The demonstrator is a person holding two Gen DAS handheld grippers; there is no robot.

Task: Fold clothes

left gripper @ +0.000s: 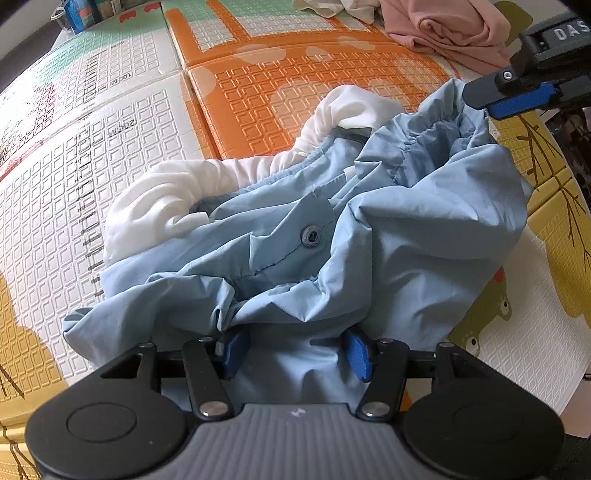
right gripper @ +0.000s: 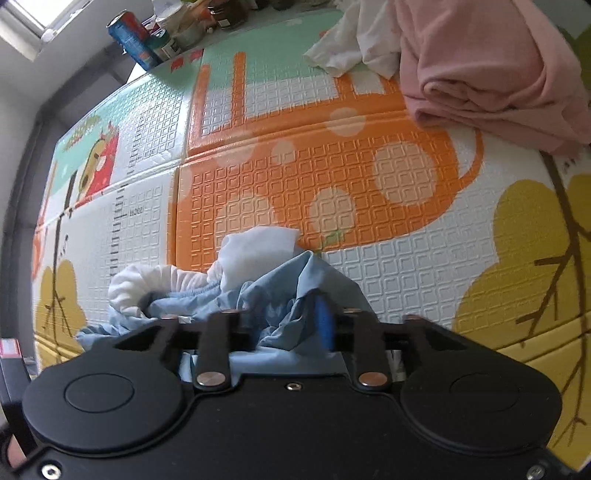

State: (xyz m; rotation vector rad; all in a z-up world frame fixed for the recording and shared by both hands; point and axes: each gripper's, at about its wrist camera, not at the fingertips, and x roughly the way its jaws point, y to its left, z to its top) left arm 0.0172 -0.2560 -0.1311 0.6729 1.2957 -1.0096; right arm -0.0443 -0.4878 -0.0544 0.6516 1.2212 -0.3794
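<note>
Light-blue fabric with a white lining: the jacket (left gripper: 295, 229), crumpled in a heap on the patterned foam mat (left gripper: 258, 92), just below its orange panel. One dark snap (left gripper: 310, 235) showing at the middle of the heap. At the jacket's near edge, the left gripper (left gripper: 295, 350), jaws spread wide, blue pads clear of the cloth lying between them. At the jacket's far right corner, the right gripper (right gripper: 291, 325), partly open; fabric bunched between its fingers, whether pressed cannot be told. Beyond the jacket, well apart, a pink garment (left gripper: 450, 29) and white cloth (right gripper: 351, 40).
</note>
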